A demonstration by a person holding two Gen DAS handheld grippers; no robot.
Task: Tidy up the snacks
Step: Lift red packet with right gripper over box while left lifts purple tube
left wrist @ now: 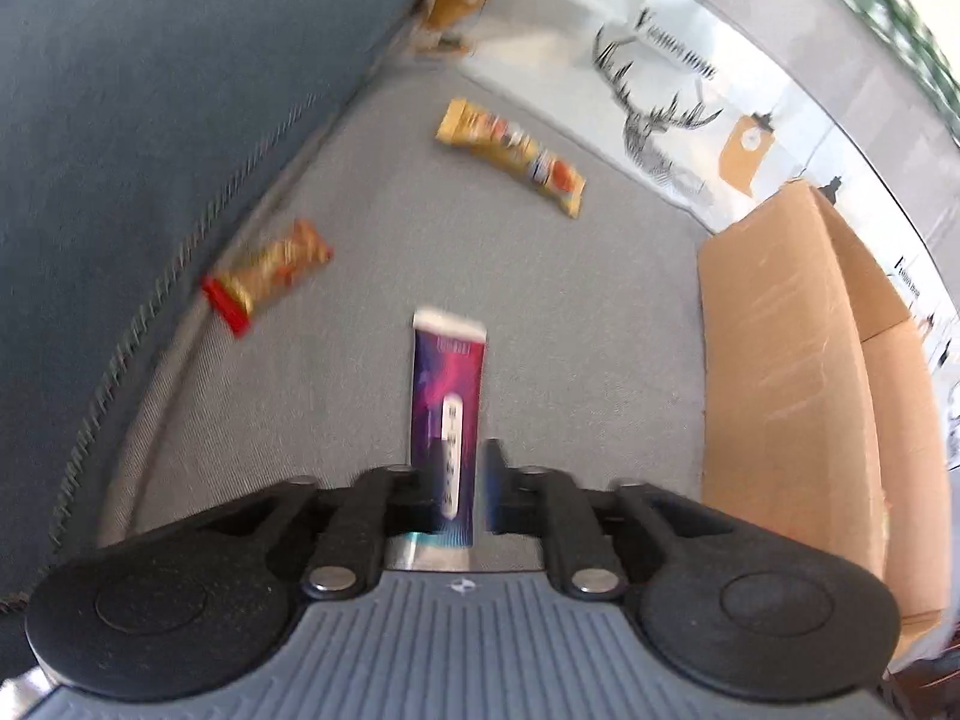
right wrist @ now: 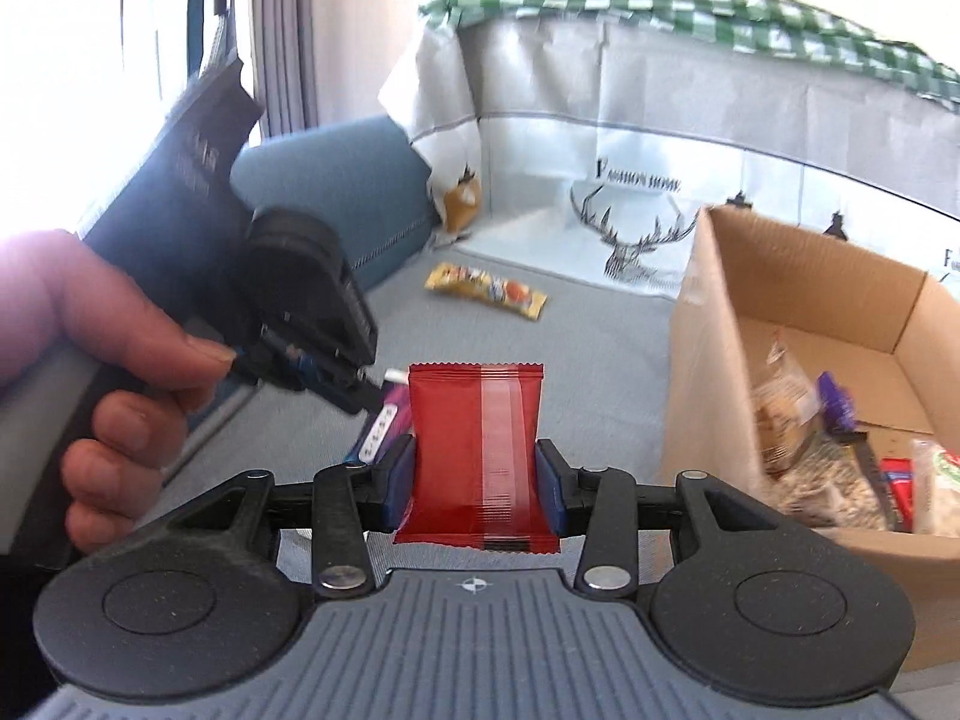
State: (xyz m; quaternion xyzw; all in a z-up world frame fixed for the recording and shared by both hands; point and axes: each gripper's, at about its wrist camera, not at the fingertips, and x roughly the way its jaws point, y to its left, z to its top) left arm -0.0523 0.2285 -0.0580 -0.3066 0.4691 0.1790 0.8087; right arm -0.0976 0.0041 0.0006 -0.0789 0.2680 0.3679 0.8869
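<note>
My left gripper [left wrist: 459, 492] is shut on a purple snack bar [left wrist: 449, 414] and holds it above the grey sofa seat [left wrist: 600, 312]. My right gripper [right wrist: 477, 474] is shut on a red snack packet [right wrist: 477, 456], just left of the open cardboard box [right wrist: 708, 360]. The left gripper [right wrist: 336, 354] with the purple bar [right wrist: 378, 429] also shows in the right wrist view. A yellow snack bar [left wrist: 510, 153] lies far on the seat and shows in the right wrist view too [right wrist: 486, 290]. An orange and red bar [left wrist: 267, 276] lies by the blue cushion [left wrist: 150, 120].
The box [left wrist: 780, 360] stands on the right and holds several snacks [right wrist: 840, 456]. A white cloth with a deer print [right wrist: 636, 240] covers the sofa back. A brown item [right wrist: 462, 201] sits in the far corner.
</note>
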